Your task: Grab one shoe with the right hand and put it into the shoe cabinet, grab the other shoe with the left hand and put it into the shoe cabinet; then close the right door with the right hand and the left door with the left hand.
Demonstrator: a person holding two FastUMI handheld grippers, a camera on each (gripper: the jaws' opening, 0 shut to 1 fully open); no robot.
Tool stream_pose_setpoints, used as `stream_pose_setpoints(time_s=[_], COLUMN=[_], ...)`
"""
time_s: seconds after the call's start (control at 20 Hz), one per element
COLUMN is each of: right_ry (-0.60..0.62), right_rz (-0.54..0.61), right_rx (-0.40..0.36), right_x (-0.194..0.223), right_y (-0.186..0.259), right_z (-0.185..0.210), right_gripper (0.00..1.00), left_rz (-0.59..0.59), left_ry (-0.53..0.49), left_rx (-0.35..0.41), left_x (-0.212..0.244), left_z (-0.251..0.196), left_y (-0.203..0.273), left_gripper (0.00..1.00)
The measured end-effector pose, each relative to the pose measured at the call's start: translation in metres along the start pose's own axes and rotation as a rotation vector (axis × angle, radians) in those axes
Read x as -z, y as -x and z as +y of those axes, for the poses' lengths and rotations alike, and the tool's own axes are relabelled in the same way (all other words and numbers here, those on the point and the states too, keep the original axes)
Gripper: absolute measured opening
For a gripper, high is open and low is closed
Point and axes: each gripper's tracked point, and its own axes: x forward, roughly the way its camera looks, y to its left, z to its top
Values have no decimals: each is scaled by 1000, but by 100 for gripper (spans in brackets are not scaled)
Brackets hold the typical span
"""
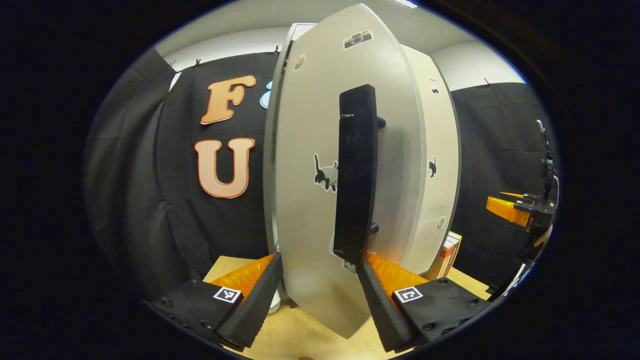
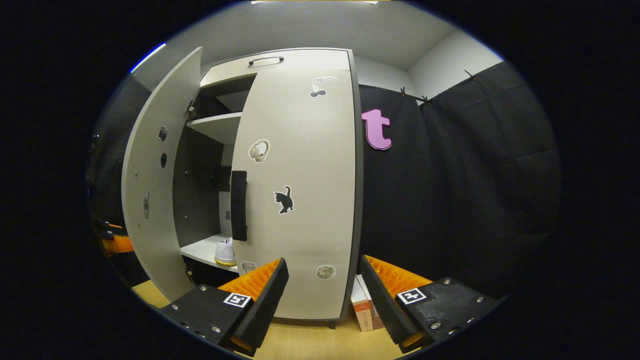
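Status: I hold the left gripper (image 1: 317,300) with its fingers spread wide, just in front of the left door (image 1: 310,200), near the foot of that door's black handle (image 1: 356,175); the door stands partly open. The right gripper (image 2: 324,300) is also spread and grips nothing; it faces the shut right door (image 2: 300,190) of the shoe cabinet (image 2: 300,57). One white shoe (image 2: 225,252) rests on the lower shelf (image 2: 200,250) inside, seen through the gap between the doors.
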Motion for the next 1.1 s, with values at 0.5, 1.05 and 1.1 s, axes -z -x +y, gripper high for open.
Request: stream_pose_setpoints(time_s=[0.5, 1.05, 1.1], right_ry=[55, 40, 37], right_rz=[25, 51, 57], right_rx=[138, 127, 117], right_x=[13, 21, 22], right_y=[19, -2, -5], right_z=[-70, -71, -67], right_gripper=[90, 91, 91], left_rz=[30, 21, 25], left_ry=[-15, -10, -7], left_rx=[9, -40, -44], left_x=[5, 1, 1], left_z=[-24, -23, -24], left_y=[-89, -108, -108], left_gripper=[97, 97, 97])
